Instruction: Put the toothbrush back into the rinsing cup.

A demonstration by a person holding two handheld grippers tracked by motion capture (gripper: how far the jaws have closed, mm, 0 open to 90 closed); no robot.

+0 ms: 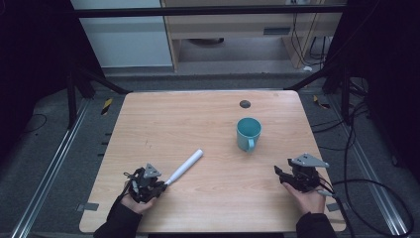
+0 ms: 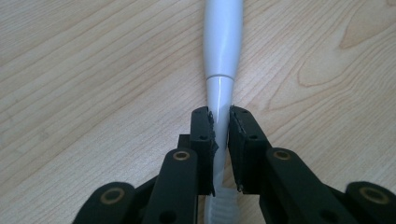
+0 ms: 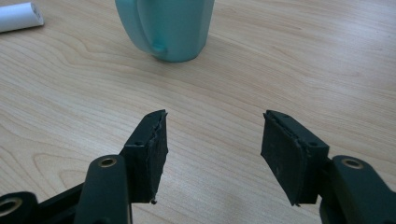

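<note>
Left gripper [image 2: 219, 122] clamps white toothbrush [image 2: 222, 42] at slim neck, handle lying flat on wooden table [image 1: 208, 124]. Light, stiff, slick plastic; thicker handle likely steadier hold. Right gripper [image 3: 212, 140] spread, empty, near teal mug [image 3: 170, 28].

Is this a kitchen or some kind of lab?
Probably a lab or test room, not a kitchen: a bare wooden table stands inside a dark metal frame, cables trail over the grey floor, and a hand-held tool grips a white toothbrush.
</note>
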